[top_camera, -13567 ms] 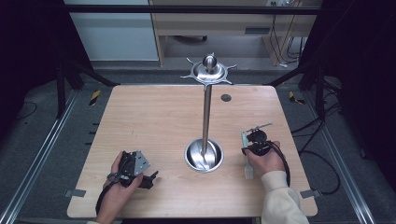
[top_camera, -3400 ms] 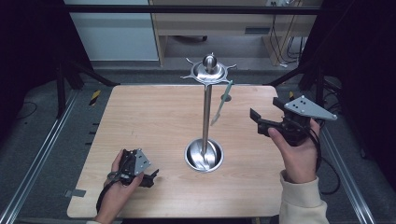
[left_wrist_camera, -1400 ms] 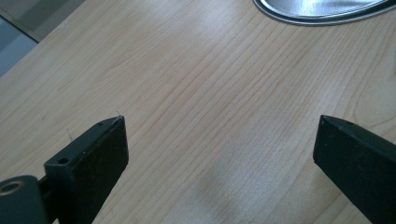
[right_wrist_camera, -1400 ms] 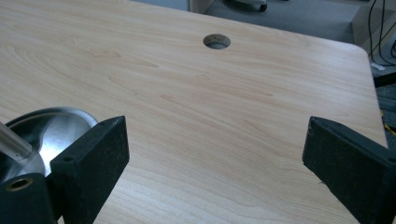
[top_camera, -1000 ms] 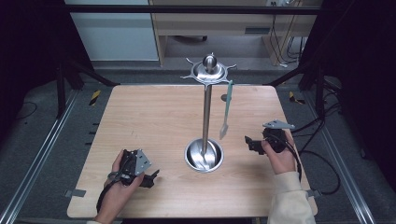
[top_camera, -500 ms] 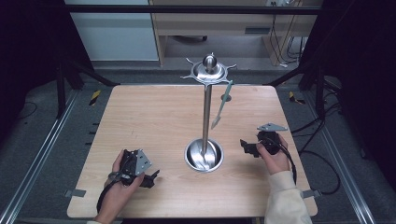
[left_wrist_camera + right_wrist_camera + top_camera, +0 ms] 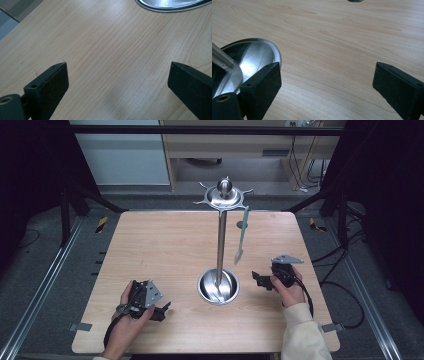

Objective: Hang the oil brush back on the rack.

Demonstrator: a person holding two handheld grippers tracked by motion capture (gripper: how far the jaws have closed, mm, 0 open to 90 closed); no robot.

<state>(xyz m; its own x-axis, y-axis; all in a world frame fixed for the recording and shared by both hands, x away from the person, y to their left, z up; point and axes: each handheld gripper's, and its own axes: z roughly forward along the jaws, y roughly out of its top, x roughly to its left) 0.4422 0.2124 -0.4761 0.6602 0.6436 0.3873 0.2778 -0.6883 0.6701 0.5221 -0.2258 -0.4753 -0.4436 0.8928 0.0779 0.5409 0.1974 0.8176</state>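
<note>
Since hanging the spatula (image 7: 240,236) on the stand (image 7: 221,232), right gripper (image 7: 261,280) has dropped to the bench (image 7: 150,245), jaws wide and empty like left gripper (image 7: 159,311); spatula looks light, stiff, best gripped mid-handle.

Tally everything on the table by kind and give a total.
Metal stand: 1
Green utensil hanging from the stand's top: 1
Hand-held grippers: 2, left gripper and right gripper, both open and holding nothing
Total: 4

Wooden table (image 7: 165,250), steel stand base (image 7: 218,286)
</note>
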